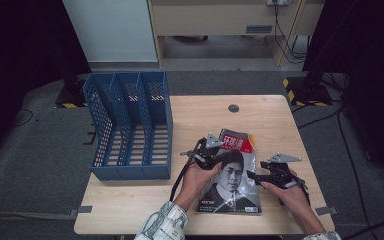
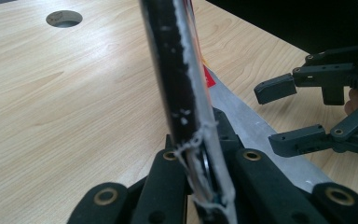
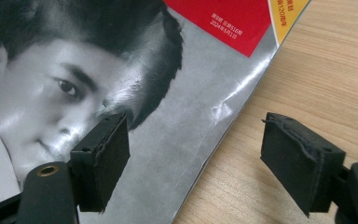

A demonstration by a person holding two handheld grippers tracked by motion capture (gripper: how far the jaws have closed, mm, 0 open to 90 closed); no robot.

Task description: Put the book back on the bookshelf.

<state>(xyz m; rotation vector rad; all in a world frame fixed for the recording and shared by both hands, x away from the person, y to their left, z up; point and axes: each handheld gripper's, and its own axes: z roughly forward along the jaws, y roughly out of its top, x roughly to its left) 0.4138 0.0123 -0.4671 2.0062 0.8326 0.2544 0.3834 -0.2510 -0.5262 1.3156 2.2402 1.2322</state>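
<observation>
A blue three-slot file rack (image 1: 130,125) lies on its back at the left of the wooden table (image 1: 275,115), slots facing up and bare, overhanging the table's left edge; every place below is given from this rack. Just right of it, past a strip of bare wood, the left gripper (image 1: 211,159) is clamped tight on the spine edge of a magazine (image 1: 232,182); in the left gripper view the spine (image 2: 186,88) rises on edge between the closed jaws, white and frayed at the fold, the nearer side lifted off the wood. The magazine is a glossy issue with a monochrome portrait cover and a red title block, its far side resting on the table right of the rack, toward the near edge; it looks light, floppy and slick, likely to sag and slide if pinched by loose pages, so the bound spine seems the surest place to hold, with a second grip on the free long edge to keep it flat. Farthest from the rack, the right gripper (image 1: 254,176) stands with jaws wide apart and nothing between them; the right gripper view shows one pad (image 3: 103,158) over the cover, the other (image 3: 298,161) over bare wood, straddling the magazine's outer edge (image 3: 223,126). Open tabletop lies beyond the magazine; a round cable hole (image 1: 233,108) sits farther back.
</observation>
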